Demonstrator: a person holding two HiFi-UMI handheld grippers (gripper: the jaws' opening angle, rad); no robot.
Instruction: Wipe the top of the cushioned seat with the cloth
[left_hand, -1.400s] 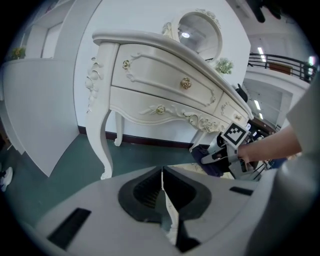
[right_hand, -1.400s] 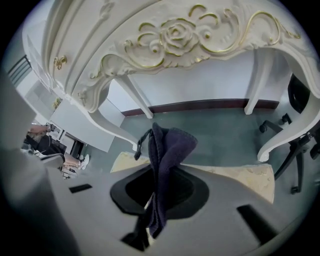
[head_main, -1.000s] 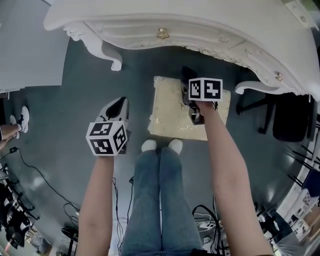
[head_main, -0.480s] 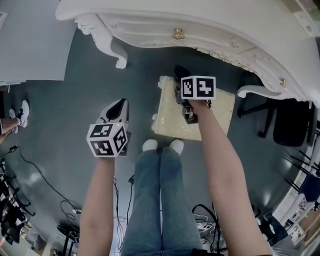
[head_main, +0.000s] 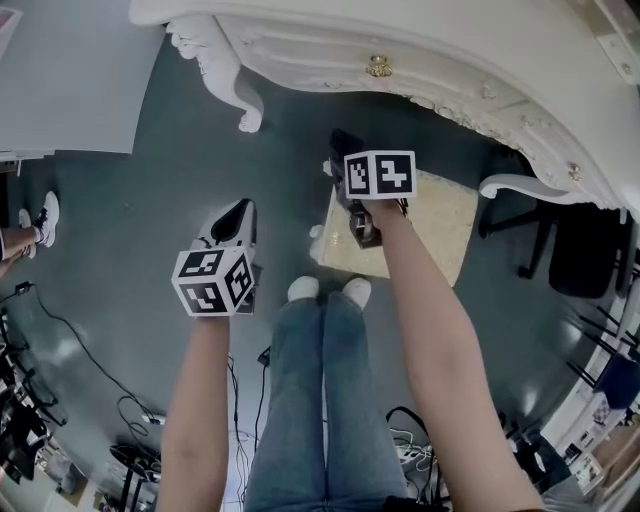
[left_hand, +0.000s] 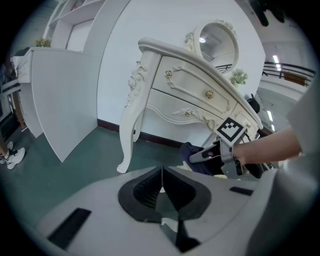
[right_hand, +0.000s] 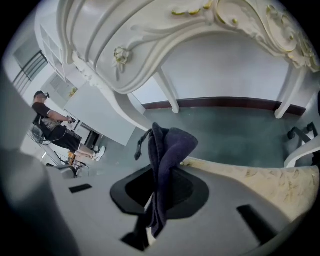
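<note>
The cushioned seat (head_main: 435, 225) is a cream square pad low on the floor in front of my feet; its edge also shows in the right gripper view (right_hand: 280, 182). My right gripper (head_main: 345, 150) hovers over the seat's far left corner, shut on a dark navy cloth (head_main: 338, 140). In its own view the cloth (right_hand: 167, 150) stands up pinched between the jaws of the right gripper (right_hand: 155, 200) and folds over at the top. My left gripper (head_main: 236, 215) hangs over bare floor left of the seat, shut and empty (left_hand: 162, 175). It sees the cloth (left_hand: 197, 157) from the side.
A white ornate dressing table (head_main: 400, 50) overhangs the seat at the back, with a curved leg (head_main: 245, 110) at left. A black office chair (head_main: 580, 250) stands at right. Cables (head_main: 60, 350) trail on the floor at left. A white panel (head_main: 60, 80) fills the upper left.
My right gripper has moved left across the seat with the cloth, from the middle toward the far left corner. The left gripper has stayed where it was.
</note>
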